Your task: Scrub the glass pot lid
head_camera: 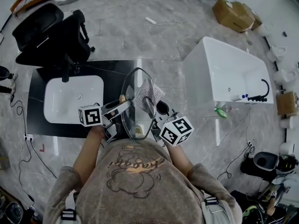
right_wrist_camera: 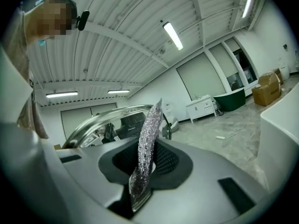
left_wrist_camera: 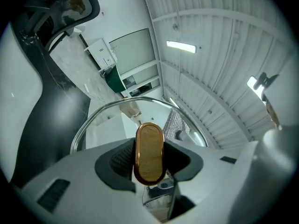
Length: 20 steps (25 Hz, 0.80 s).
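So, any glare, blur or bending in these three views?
Head view: sharp and evenly lit, light catching on the glass lid. Left gripper view: strong fisheye bend, dark corners, ceiling lamp glaring white. Right gripper view: same bend, silver scrubbing cloth sharp up close, mosaic patch upper left.

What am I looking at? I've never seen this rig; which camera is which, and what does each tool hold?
No robot: a person holds a two-jaw tool in each hand. The head view looks down from the person's head; the other two cameras ride on the tools. The left tool grips the glass lid by its brown knob, on edge in the air. The right tool pinches a silvery scrub cloth beside it. Below: a white sink in a black counter, and a bathtub.
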Motion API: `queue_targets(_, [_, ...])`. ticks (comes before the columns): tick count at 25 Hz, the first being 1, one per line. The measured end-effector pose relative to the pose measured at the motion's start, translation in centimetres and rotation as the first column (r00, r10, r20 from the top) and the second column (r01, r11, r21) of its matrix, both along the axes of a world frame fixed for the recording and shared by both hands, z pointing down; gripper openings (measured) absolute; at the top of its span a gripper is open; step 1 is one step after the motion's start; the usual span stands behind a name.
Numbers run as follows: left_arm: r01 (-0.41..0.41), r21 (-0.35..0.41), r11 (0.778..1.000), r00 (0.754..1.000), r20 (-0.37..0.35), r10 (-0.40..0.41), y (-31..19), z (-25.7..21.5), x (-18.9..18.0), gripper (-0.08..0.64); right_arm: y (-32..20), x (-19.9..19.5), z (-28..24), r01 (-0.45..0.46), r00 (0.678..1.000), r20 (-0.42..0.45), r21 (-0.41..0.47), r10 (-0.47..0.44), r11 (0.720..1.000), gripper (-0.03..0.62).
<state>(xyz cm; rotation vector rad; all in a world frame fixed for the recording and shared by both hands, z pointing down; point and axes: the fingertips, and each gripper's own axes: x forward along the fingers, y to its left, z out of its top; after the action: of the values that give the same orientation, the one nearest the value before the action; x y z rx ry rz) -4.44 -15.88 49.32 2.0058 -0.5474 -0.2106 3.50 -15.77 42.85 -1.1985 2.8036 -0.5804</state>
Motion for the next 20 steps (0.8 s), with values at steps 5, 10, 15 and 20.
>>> queue_targets(5, [-0.052, -0.007, 0.999, 0.997, -0.063, 0.051, 0.3, -0.6, 0.6, 0.178, -1.0, -0.7, -0.6, 0.015, 1.000, -0.019, 0.038, -0.014, 0.999, 0.080])
queue_targets(10, [-0.090, 0.018, 0.996, 0.991, -0.101, 0.091, 0.8, -2.0, 1.2, 0.178, -2.4, -1.0, 0.2, 0.018, 0.999, -0.044, 0.040, -0.016, 0.999, 0.080])
queue_targets(15, [-0.111, 0.023, 0.994, 0.980, -0.165, 0.113, 1.3, -3.3, 1.6, 0.178, -4.3, -1.7, 2.2, 0.022, 0.997, -0.071, 0.012, -0.021, 1.000, 0.080])
queue_targets(20, [-0.091, -0.025, 0.995, 0.946, -0.316, 0.079, 1.3, -4.8, 1.5, 0.178, -5.4, -2.4, 4.3, 0.046, 0.992, -0.121, -0.013, -0.047, 0.999, 0.080])
